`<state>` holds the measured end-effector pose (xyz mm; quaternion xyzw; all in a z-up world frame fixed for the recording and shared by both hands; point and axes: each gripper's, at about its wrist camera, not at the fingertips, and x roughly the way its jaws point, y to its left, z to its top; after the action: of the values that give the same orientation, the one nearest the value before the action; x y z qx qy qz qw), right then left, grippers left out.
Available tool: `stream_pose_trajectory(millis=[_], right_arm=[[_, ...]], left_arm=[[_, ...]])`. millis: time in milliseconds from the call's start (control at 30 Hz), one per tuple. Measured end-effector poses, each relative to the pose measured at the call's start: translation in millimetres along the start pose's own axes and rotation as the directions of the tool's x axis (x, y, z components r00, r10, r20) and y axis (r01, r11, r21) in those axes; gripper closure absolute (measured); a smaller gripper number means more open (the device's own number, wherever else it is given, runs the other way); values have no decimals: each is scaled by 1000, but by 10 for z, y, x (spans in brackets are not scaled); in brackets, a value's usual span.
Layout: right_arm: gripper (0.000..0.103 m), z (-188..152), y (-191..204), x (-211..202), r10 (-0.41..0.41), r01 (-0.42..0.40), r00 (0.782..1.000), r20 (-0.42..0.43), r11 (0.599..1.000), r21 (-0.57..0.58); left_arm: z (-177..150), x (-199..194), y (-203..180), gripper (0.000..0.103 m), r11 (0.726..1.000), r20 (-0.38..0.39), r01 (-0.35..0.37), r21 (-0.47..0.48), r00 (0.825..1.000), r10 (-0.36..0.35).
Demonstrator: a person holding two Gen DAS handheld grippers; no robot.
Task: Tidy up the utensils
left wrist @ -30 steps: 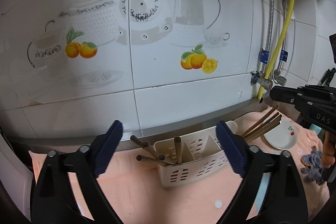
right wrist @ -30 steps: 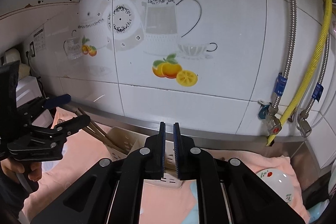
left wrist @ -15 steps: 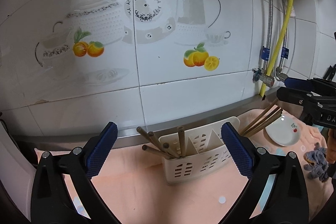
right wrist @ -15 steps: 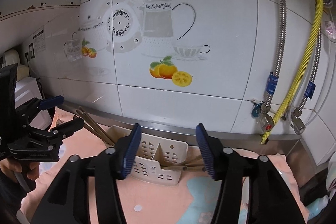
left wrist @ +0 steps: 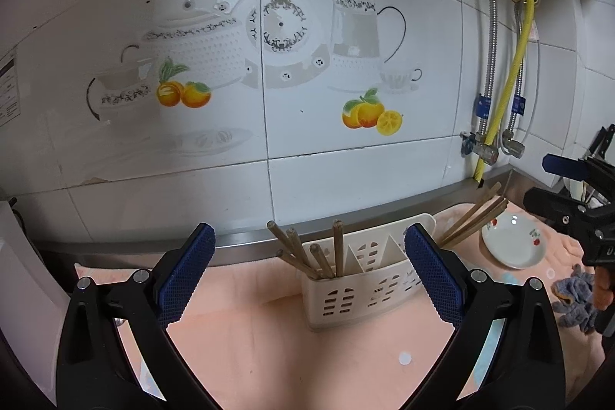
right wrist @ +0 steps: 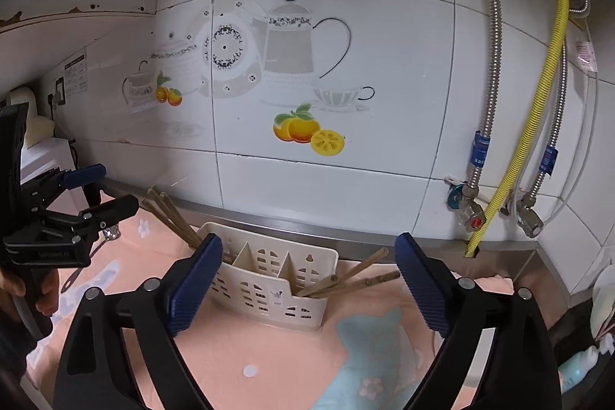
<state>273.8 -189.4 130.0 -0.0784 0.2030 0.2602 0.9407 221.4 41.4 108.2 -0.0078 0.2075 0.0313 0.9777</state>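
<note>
right gripper spreading, nothing between; left gripper released; caddy just beyond both, chopsticks leaning right.

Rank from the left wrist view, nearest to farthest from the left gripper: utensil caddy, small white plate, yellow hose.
1. Utensil caddy: just ahead of the left gripper, partly behind its right finger.
2. Small white plate: farther right, on the cloth.
3. Yellow hose: far right, on the wall.

Rig look: two matte-black handheld two-finger grippers.
My left gripper and right gripper match: angular black plastic fingers, blue cross-hatched rubber pads, silver pivot screws, faint white lettering on the body.
</note>
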Motion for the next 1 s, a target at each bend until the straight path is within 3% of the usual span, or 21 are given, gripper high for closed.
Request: stream_pose_trajectory(millis=[733, 1000], right_arm=[[9, -467, 297, -351, -7, 8, 1000, 26, 1000, -21], [9, -587, 418, -482, -46, 47, 998, 35, 998, -48]], left_arm=[[-202, -387, 12, 5, 1000, 15, 5, -20, 1000, -4], [-267, -518, -15, 5, 1000, 29, 6, -11, 1000, -6]])
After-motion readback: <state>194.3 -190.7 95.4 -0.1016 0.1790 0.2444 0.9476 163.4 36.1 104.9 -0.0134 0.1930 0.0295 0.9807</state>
